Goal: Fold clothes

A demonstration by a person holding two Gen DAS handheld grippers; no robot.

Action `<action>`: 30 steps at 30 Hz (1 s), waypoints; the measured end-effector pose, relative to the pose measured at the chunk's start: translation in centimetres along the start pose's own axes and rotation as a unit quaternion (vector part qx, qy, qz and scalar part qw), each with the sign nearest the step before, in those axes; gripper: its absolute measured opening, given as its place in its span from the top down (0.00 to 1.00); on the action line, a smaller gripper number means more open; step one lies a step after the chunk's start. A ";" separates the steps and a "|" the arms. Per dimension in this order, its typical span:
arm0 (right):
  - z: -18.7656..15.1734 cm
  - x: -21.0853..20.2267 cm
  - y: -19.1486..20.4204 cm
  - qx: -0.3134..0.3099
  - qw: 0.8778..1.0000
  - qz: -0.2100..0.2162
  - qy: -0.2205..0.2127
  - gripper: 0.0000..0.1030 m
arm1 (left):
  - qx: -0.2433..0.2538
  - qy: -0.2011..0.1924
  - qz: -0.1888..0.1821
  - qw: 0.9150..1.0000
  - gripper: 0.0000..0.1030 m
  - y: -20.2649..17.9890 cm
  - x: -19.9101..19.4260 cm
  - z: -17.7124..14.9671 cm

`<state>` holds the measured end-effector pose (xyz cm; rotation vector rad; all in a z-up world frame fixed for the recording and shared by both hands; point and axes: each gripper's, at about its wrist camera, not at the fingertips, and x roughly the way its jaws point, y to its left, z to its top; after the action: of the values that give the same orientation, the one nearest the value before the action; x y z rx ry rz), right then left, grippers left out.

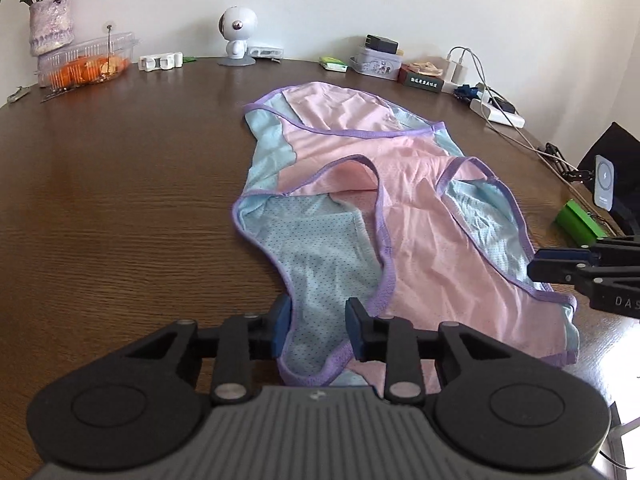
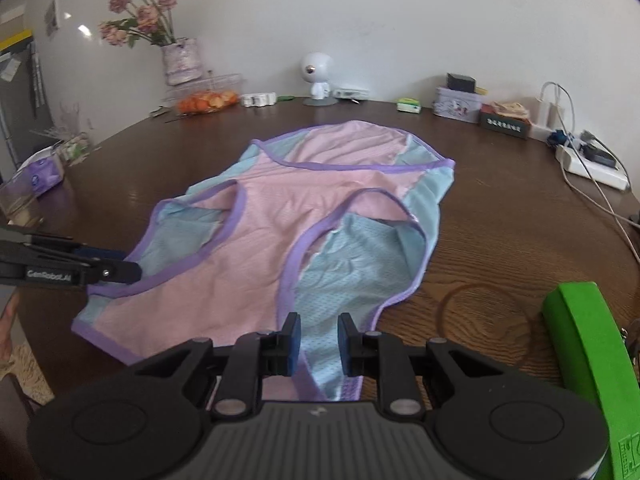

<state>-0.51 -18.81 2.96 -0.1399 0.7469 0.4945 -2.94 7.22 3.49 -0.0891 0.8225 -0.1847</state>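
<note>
Evidently the folding had barely begun: the pink and blue garment (image 1: 400,216) lay spread nearly flat on the brown wooden table (image 1: 120,200), with no fold yet visible and only light wrinkles and a raised loop of purple trim near its middle. By my reading, every fold was left to do. Its long axis ran from the near table edge, where both grippers waited, away toward the wall and the white figurine (image 2: 318,76); the wide purple-edged opening pointed to the far side, and the two narrower blue mesh ends pointed back at the person. The left gripper (image 1: 318,330) had its fingers parted, straddling the near blue mesh end without pinching it, as far as I could judge. The right gripper (image 2: 319,344) was likewise released, its pads standing either side of the other near blue end. A green block (image 2: 588,360) sat just beside the right gripper, apart from the cloth.
</note>
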 end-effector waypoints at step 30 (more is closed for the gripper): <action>20.5 9.6 -17.9 0.055 0.996 -0.059 0.042 0.54 | -0.035 -0.048 0.121 0.991 0.52 5.5 15.3 17.6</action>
<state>26.66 -24.81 10.46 -0.1026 0.8413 0.3357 20.88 9.72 3.61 -0.0617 0.7368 0.0774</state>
